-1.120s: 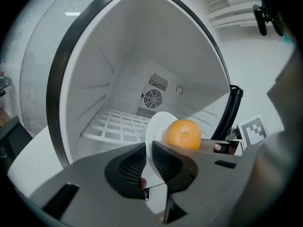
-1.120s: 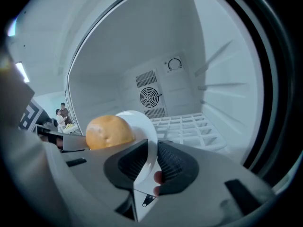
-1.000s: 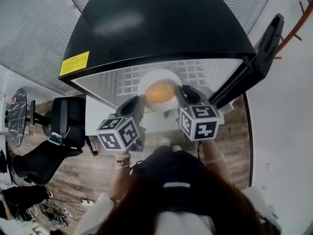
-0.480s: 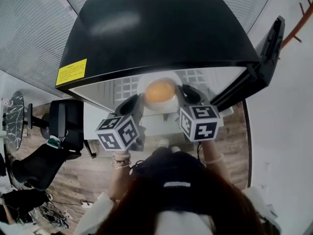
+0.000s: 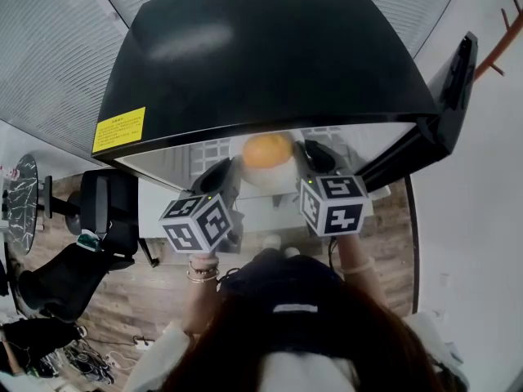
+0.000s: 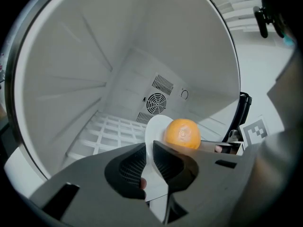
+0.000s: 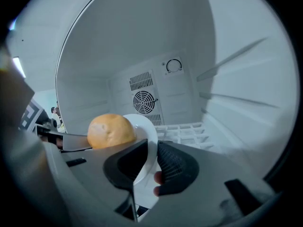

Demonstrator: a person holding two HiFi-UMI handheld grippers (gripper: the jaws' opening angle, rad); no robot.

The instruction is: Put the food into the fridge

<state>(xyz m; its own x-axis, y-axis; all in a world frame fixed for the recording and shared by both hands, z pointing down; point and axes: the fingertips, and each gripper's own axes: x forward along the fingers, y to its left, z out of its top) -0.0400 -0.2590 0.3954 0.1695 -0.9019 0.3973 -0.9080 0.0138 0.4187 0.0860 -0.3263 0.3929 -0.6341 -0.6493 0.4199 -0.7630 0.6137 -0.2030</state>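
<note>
Closest to us, each hand carries a marker cube [image 5: 198, 223] at the near end of its tool, and both tools reach forward into the open fridge [image 5: 270, 47].

On our left, the left gripper [image 6: 150, 148] has the near rim of a white plate [image 6: 156, 126] between its fingers [image 6: 175, 162]. These fingers are opening at this moment, though the ribbed pads lie close against the rim on both sides and the gap is no wider than the plate's edge. On our right, the right gripper [image 7: 152, 148] mirrors it. Its fingers [image 7: 177, 167] are closed on the opposite rim of the same plate, one pad above and one below, parted only by the thickness of the rim.

Between the two tools the plate sits just inside the fridge mouth, and an orange [image 5: 268, 150] rests on it, slightly beyond the fingertips. We cannot tell whether the plate touches anything beneath it.

Further in, a white wire shelf [image 6: 113, 131] spans the compartment floor below and behind the plate. Beyond that, the white back wall carries a round fan vent [image 7: 143, 100]. The black door [image 5: 453, 88] stands swung open at the right of the cabinet.
</note>
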